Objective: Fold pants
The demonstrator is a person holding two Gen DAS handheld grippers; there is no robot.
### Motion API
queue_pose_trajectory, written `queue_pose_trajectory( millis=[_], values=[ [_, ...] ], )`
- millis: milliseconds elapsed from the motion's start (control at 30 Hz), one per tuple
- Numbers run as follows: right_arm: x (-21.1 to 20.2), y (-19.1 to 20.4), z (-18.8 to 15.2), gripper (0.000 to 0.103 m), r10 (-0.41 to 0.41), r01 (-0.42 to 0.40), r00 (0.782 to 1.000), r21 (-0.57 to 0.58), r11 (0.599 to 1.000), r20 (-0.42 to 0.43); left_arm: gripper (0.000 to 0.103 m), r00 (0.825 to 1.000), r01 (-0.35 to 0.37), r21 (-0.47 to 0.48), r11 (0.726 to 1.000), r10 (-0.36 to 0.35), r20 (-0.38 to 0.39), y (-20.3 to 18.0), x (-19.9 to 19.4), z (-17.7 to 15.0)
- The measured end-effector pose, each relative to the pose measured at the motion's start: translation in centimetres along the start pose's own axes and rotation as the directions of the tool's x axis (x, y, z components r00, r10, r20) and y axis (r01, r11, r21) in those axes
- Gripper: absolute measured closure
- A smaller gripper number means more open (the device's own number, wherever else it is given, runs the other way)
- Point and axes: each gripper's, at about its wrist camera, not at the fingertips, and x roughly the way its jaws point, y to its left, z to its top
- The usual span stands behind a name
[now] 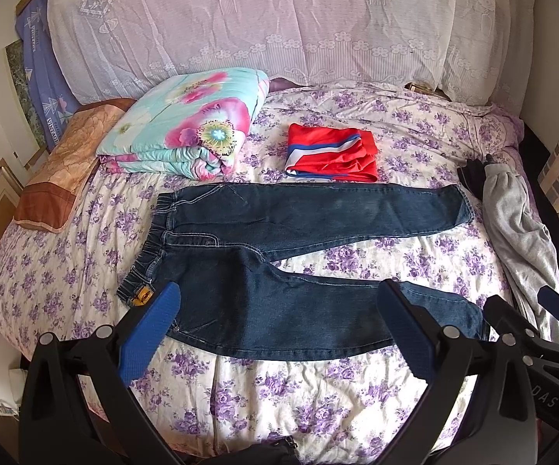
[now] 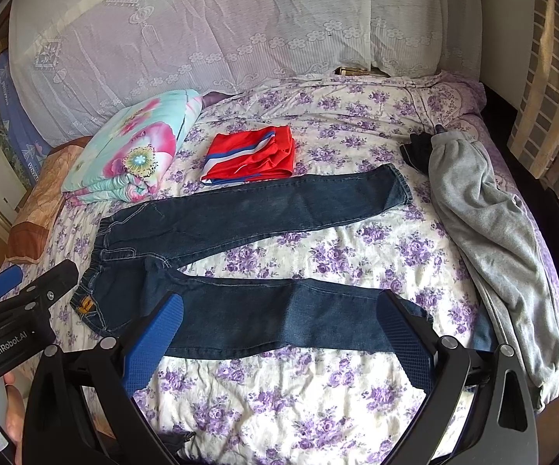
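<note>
Left gripper (image 1: 279, 321) fingers spread wide, empty, above the near leg of the jeans (image 1: 299, 248). Right gripper (image 2: 283, 325) likewise wide, empty. Jeans flat on floral bedsheet (image 1: 240, 395), legs apart, waistband left. Beyond: folded red garment (image 1: 332, 153), folded quilt (image 1: 186, 131); grey sweatpants (image 2: 489, 232) right.
</note>
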Motion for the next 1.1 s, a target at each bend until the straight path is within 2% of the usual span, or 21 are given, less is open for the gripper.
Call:
queue_pose_trajectory(
  millis=[467,533,633,733,800,900,1000,1100],
  values=[
    [0.1,0.5,-0.3,0.003,0.0,0.0,1.0,-0.002,1.0,-0.004,0.004,1.0,-0.001,-0.005,1.0,0.001,-0.007,0.4,0.1,-0.4],
    [0.3,0.6,-0.3,0.003,0.004,-0.004,1.0,0.0,1.0,-0.012,0.004,1.0,0.002,-0.01,1.0,-0.003,-0.023,0.6,0.5,-0.5],
    [1.6,0.1,-0.6,0.003,0.012,-0.012,1.0,0.007,1.0,-0.023,0.004,0.995,0.011,-0.046,0.999,-0.016,-0.097,1.7,2.5,-0.9],
    [4.6,-0.8,-1.5,0.003,-0.062,0.062,0.997,-0.005,0.998,-0.046,0.004,0.975,0.0,-0.12,0.993,-0.027,-0.22,3.9,6.1,-2.4],
    [7.3,-2.0,-2.3,0.003,-0.125,0.125,0.985,-0.007,0.992,-0.117,0.004,0.95,-0.022,-0.183,0.983,-0.036,-0.31,6.2,8.9,-4.1],
    [10.1,-3.4,-3.9,0.003,-0.14,0.145,0.965,0.004,0.989,-0.221,0.004,0.91,-0.093,-0.276,0.957,-0.031,-0.413,10.9,12.6,-7.1],
    [11.1,-3.3,-4.9,0.003,-0.159,0.157,0.954,-0.029,0.987,-0.252,0.004,0.88,-0.132,-0.404,0.905,-0.081,-0.468,16.1,15.6,-8.7],
    [11.4,-2.7,-5.0,0.003,-0.167,0.157,0.951,-0.059,0.986,-0.259,0.004,0.871,-0.144,-0.523,0.84,-0.143,-0.469,20.4,18.2,-9.9]
  ],
)
